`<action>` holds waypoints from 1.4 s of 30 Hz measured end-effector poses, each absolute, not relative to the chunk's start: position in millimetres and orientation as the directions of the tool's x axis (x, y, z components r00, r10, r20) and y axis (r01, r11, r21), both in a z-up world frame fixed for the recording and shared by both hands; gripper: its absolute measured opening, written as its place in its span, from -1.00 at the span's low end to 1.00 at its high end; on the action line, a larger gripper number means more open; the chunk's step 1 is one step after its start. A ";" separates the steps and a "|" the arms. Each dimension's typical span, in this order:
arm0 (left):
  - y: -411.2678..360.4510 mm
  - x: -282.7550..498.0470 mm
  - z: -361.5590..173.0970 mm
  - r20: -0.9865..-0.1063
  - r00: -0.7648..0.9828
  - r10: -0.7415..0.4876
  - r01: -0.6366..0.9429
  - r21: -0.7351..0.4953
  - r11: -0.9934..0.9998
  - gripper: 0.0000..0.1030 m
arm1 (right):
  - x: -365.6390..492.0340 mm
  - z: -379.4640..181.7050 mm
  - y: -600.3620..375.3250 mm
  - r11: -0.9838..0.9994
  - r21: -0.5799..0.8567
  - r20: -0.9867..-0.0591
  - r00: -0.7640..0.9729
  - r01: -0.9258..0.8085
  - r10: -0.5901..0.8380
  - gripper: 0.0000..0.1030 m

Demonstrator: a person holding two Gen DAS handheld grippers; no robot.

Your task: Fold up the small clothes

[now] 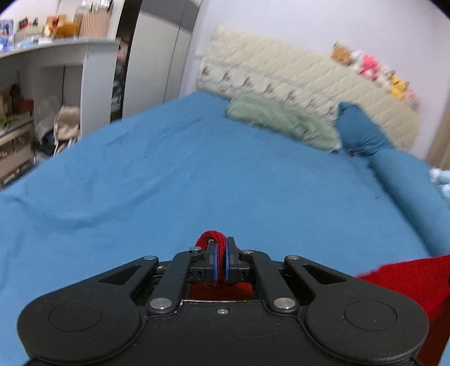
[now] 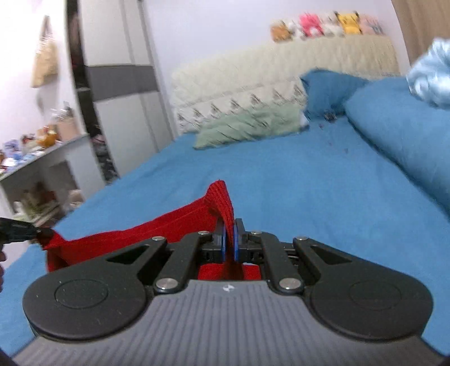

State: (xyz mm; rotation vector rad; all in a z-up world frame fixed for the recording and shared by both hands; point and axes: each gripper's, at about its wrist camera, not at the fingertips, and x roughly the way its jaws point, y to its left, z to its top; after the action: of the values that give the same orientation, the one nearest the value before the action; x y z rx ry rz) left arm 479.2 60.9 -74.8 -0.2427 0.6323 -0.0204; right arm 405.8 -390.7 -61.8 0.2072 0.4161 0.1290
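Red knit garment (image 2: 174, 222) is pinched by both your left gripper (image 1: 220, 263) and right gripper (image 2: 230, 239), above the blue bedsheet (image 2: 309, 197); keep the span taut and corners level when folding.

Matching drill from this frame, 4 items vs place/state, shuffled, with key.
1. red knit garment
2. green blanket
3. plush toys
4. pale blue bundle

A. along the headboard top
B. crumpled against the headboard
C. pinched in both grippers
D. on the blue pillow, far right

Pairs: 1-C, 2-B, 3-A, 4-D
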 end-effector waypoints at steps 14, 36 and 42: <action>52.3 525.7 -119.0 -0.677 0.733 -0.065 -0.066 -0.165 0.984 -0.14 | 468.0 -150.9 -431.8 0.954 0.294 -0.524 0.845 0.065 0.104 -0.18; 17.4 415.7 -159.5 -0.817 0.569 -0.092 0.102 -0.041 0.994 0.32 | 371.9 -174.0 -366.5 0.976 0.204 -0.703 0.705 0.078 0.090 0.66; -4.9 418.8 -120.2 -0.835 0.548 -0.056 0.128 0.018 0.992 0.32 | 371.7 -123.8 -370.6 0.972 0.194 -0.693 0.720 0.129 0.043 0.68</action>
State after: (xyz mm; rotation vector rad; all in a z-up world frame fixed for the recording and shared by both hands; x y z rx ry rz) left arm 418.8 -4.9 -120.2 0.0801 0.9856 -0.1092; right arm 371.7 -370.6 -123.8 0.2365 0.7673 -0.0479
